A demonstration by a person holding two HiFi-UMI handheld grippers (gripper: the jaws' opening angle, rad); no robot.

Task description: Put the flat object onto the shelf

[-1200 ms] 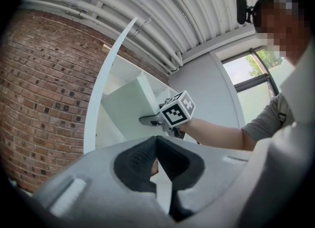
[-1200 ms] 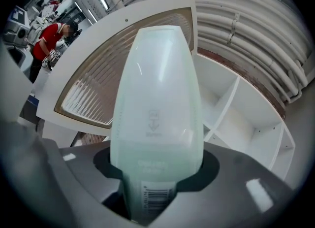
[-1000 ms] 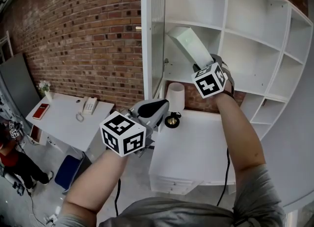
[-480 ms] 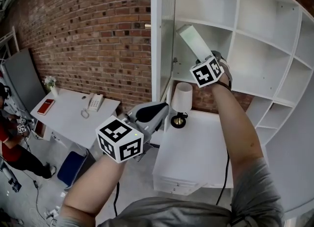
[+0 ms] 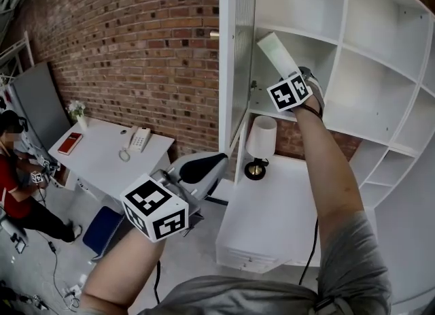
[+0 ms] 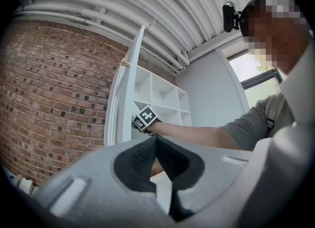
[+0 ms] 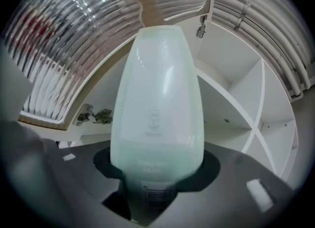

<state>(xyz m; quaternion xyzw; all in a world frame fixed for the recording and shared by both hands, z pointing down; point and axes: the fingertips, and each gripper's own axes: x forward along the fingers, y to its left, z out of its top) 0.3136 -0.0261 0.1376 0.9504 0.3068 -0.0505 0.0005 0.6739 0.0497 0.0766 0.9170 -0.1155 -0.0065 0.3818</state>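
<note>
1. The right gripper (image 5: 284,74) is held up at arm's length in front of the white shelf unit (image 5: 380,96). Its marker cube faces the head camera.
2. Its jaws are clamped on the lower end of the flat object (image 5: 274,51), a pale green pack with faint print and a barcode near the gripped end. The right gripper view shows a pad pressed against each side of the pack.
3. The flat object projects from the jaws, tilted up and to the left. Its free end lies in front of the shelf compartment just right of the open door (image 5: 237,62). Contact with any shelf board cannot be established from these views.
4. The door is white-framed with ribbed glass and stands open, just left of the flat object. Two metal hinges (image 7: 93,116) show on the shelf wall in the right gripper view.
5. The left gripper (image 5: 204,165) sits low and near, well apart from the shelf unit and left of the white worktop (image 5: 285,218). Its jaws are together at the tips with nothing between them.
6. The worktop stands below the shelf compartments. It carries a table lamp (image 5: 261,145) with a white shade at its far left corner.
7. A brick wall (image 5: 136,41) runs to the left of the shelf unit. Against it stands a second worktop (image 5: 102,171) bearing a telephone (image 5: 138,139) and a red flat item (image 5: 71,143).
8. A person (image 5: 15,184) is at the left edge of the head view.
</note>
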